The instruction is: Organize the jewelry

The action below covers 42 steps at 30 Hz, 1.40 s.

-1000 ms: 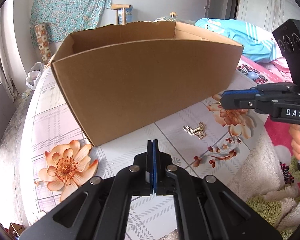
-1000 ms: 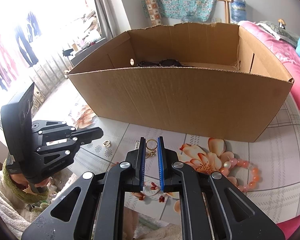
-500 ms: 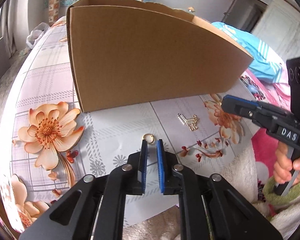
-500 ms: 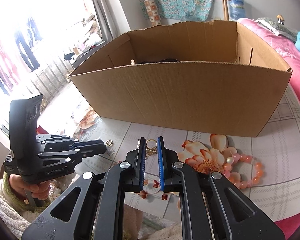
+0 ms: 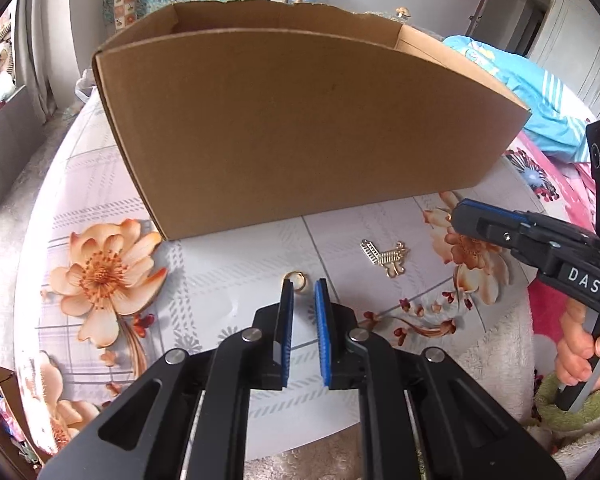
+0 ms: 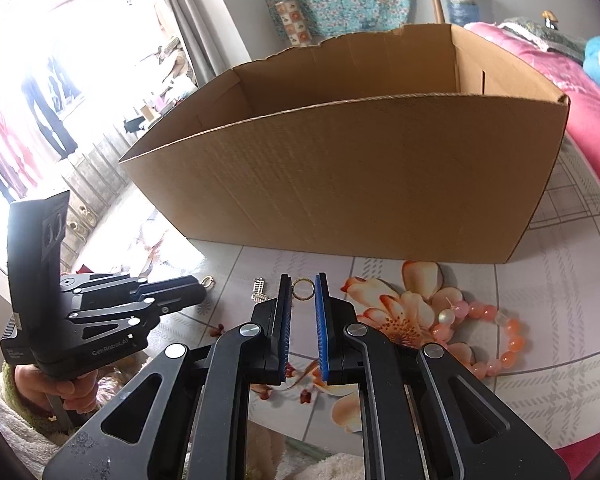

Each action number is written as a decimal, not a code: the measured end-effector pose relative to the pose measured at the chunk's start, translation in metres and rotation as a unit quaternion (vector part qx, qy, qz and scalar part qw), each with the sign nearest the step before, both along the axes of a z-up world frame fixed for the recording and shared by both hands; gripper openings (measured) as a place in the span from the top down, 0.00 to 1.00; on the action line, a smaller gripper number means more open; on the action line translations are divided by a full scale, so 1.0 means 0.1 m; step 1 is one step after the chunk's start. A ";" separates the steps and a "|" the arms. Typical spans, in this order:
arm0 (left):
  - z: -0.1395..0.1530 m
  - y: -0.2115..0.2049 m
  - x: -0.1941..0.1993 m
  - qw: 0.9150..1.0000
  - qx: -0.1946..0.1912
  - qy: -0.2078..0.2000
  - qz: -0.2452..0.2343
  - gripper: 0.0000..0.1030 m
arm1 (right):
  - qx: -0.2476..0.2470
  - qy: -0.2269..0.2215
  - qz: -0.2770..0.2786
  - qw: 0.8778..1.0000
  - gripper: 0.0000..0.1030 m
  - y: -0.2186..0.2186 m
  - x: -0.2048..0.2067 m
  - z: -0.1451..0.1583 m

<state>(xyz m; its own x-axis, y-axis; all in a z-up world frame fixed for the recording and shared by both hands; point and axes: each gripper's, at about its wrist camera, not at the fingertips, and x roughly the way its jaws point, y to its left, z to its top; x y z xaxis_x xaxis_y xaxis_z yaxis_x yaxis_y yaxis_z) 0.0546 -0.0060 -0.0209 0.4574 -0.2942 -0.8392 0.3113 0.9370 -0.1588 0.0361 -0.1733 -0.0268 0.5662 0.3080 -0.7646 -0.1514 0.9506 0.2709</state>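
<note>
Looking through my left wrist camera, my left tool now stands with its blue pads a narrow gap apart and nothing between them, where a second ago they were pressed shut. A small gold ring lies on the tabletop just past the fingertips, partly hidden behind the left pad. A flat gold filigree charm lies to its right, near the tip of my right tool, whose gap I cannot judge from here. The big open brown cardboard box has dropped back enough that I see over its rim again, though its floor stays hidden. The tabletop wears a pale checked cloth printed with orange flowers; a blue striped garment lies behind.

From my right wrist camera, my right tool is slightly open and empty, as it was, with a gold ring of the charm between its tips on the cloth. A pink and orange bead bracelet lies to the right, partly cut off by my tool's arm. The box's contents have sunk out of sight. Bright window glare washes out the left side.
</note>
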 end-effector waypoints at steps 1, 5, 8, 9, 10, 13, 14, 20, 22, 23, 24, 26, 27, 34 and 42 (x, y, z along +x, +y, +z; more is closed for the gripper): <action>0.00 0.01 0.00 1.000 -0.002 0.003 0.003 0.89 | 0.003 0.001 0.000 1.000 0.91 -0.01 0.01 -0.01; -0.03 -0.01 0.06 1.000 -0.001 0.011 0.013 0.88 | 0.010 0.000 0.003 1.000 0.91 0.01 0.02 -0.04; -0.03 -0.04 0.09 1.000 0.002 0.012 0.018 0.87 | 0.012 -0.001 0.003 1.000 0.91 0.01 0.04 -0.06; -0.03 -0.06 0.11 1.000 0.003 0.012 0.019 0.87 | 0.012 -0.002 0.003 1.000 0.91 -0.01 0.03 -0.07; -0.03 -0.07 0.11 1.000 0.006 0.011 0.019 0.87 | 0.014 -0.001 0.003 1.000 0.91 -0.02 0.03 -0.08; -0.03 -0.11 0.15 1.000 0.014 0.010 0.020 0.87 | 0.021 0.002 0.003 1.000 0.91 -0.03 0.04 -0.11; -0.03 -0.12 0.16 1.000 0.016 0.011 0.022 0.87 | 0.024 0.004 0.003 1.000 0.91 -0.04 0.04 -0.12; -0.03 -0.20 0.19 0.999 0.043 0.004 0.026 0.87 | 0.037 0.009 0.004 0.999 0.91 -0.04 0.07 -0.16; -0.03 -0.26 0.19 0.998 0.058 -0.004 0.024 0.87 | 0.041 0.010 0.004 0.999 0.91 -0.05 0.07 -0.17; -0.04 -0.31 0.19 0.997 0.068 -0.009 0.022 0.87 | 0.042 0.010 0.004 0.999 0.91 -0.07 0.07 -0.18; -0.04 -0.36 0.17 0.996 0.083 -0.017 0.017 0.87 | 0.043 0.010 0.003 0.999 0.91 -0.08 0.07 -0.19; -0.04 -0.41 0.14 0.995 0.100 -0.026 0.012 0.87 | 0.046 0.010 0.002 0.999 0.91 -0.10 0.07 -0.19; -0.04 -0.43 0.14 0.994 0.104 -0.029 0.011 0.87 | 0.047 0.010 0.001 0.999 0.91 -0.11 0.07 -0.20; -0.06 -0.46 0.06 0.995 0.097 -0.036 0.004 0.89 | 0.050 0.005 -0.006 0.999 0.91 -0.18 0.03 -0.14; -0.03 -0.25 0.01 0.997 0.058 -0.043 -0.006 0.89 | 0.037 -0.013 -0.009 0.999 0.91 -0.16 -0.08 0.02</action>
